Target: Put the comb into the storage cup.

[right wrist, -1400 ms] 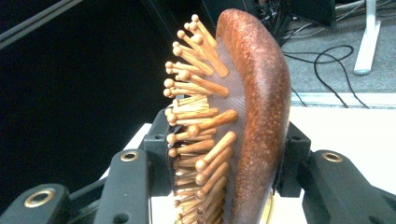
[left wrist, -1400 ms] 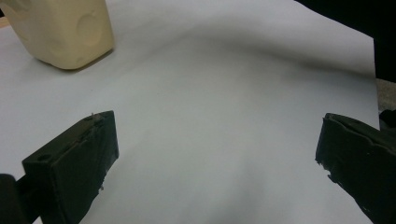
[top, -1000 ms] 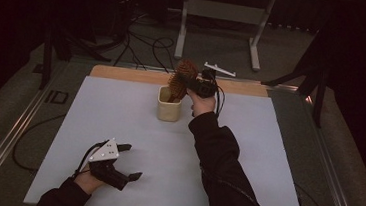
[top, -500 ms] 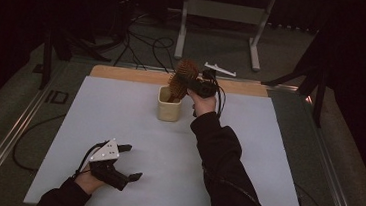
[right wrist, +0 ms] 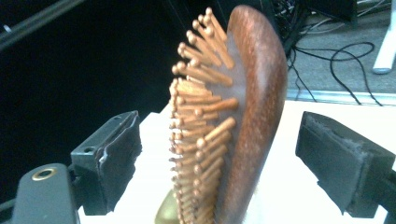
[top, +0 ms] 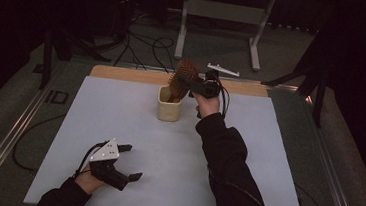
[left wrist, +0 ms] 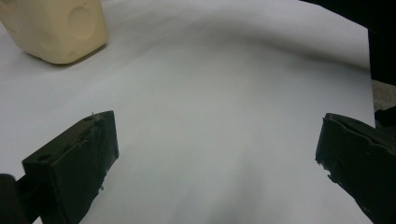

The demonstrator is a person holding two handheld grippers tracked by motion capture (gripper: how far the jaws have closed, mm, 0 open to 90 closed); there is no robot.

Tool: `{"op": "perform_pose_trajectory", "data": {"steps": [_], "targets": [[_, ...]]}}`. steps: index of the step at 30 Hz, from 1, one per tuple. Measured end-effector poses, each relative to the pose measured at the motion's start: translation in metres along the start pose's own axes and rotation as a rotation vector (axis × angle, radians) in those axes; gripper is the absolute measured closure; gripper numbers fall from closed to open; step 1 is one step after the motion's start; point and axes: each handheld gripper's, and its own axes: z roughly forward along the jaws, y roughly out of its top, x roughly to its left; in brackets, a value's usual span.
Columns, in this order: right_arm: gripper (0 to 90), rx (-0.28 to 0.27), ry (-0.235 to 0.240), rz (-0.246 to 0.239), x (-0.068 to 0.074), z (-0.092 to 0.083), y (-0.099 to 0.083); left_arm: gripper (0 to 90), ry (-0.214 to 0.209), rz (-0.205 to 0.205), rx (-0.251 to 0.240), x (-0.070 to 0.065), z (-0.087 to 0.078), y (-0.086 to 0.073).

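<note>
Wooden hairbrush (top: 183, 77) stands handle-down in the cream cup (top: 169, 108), up at 12 o'clock on the white mat (top: 266, 155), so I've let go. My right gripper (right wrist: 219, 154) has just been opening: jaws apart, brush between them, untouched. Left gripper (left wrist: 215, 163) idles wide open at 7.

One hairbrush (top: 184, 78), one cup (top: 169, 107), two grippers

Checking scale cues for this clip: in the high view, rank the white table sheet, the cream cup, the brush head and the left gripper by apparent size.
1. White table sheet, by far the largest.
2. Left gripper, though it sits nearer the camera.
3 and 4. Cream cup and brush head look about alike; no ranking between them.
</note>
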Motion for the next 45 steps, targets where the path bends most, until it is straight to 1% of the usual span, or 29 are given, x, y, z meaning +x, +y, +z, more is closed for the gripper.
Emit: {"op": "perform_pose_trajectory", "data": {"steps": [4, 6, 10, 15, 17, 18, 20, 26, 29, 36, 38, 39, 44, 45], "targets": [[13.5, 0.034, -0.012, -0.03, 0.001, -0.003, -0.001, 0.0, 0.001, 0.001, 0.001, 0.0, 0.0, 0.0], [13.1, 0.041, -0.005, -0.051, 0.001, -0.006, -0.001, 0.0, 0.001, 0.001, 0.002, 0.0, 0.0, 0.0], [9.5, 0.078, -0.008, -0.091, 0.002, -0.01, -0.002, 0.0, 0.001, 0.001, 0.001, 0.0, 0.0, 0.0], [9.1, 0.081, -0.006, -0.119, 0.003, -0.016, -0.002, 0.0, 0.001, 0.001, 0.0, 0.0, 0.0, 0.001], [9.1, 0.056, -0.036, -0.144, 0.005, -0.018, -0.003, 0.0, 0.003, 0.002, 0.0, 0.0, 0.0, 0.001], [9.1, 0.052, -0.041, -0.151, 0.006, -0.019, -0.002, 0.0, 0.001, 0.002, -0.002, 0.0, 0.0, 0.001], [9.1, 0.061, -0.029, -0.16, 0.007, -0.02, -0.002, 0.0, 0.003, 0.001, -0.001, 0.0, 0.0, 0.001], [9.1, 0.071, -0.025, -0.207, 0.008, -0.022, -0.005, 0.0, 0.006, 0.004, -0.004, 0.0, -0.002, 0.001], [9.1, 0.086, -0.02, -0.219, 0.007, -0.024, -0.006, 0.0, 0.008, 0.004, -0.005, 0.0, -0.002, 0.002], [9.1, 0.097, -0.019, -0.251, 0.006, -0.032, -0.007, 0.0, 0.007, 0.0, -0.005, 0.0, -0.001, 0.002], [9.1, 0.099, -0.016, -0.251, 0.005, -0.035, -0.007, 0.0, 0.008, -0.001, -0.005, 0.0, -0.001, 0.002], [9.1, 0.098, -0.022, -0.253, 0.004, -0.036, -0.007, 0.0, 0.007, -0.001, -0.003, 0.0, -0.001, 0.001], [9.1, 0.102, -0.02, -0.254, 0.0, -0.044, -0.01, 0.0, 0.008, 0.002, -0.004, -0.001, -0.001, 0.002], [9.1, 0.104, -0.026, -0.256, 0.0, -0.046, -0.011, 0.0, 0.008, 0.001, -0.004, 0.0, -0.001, 0.002]]}}
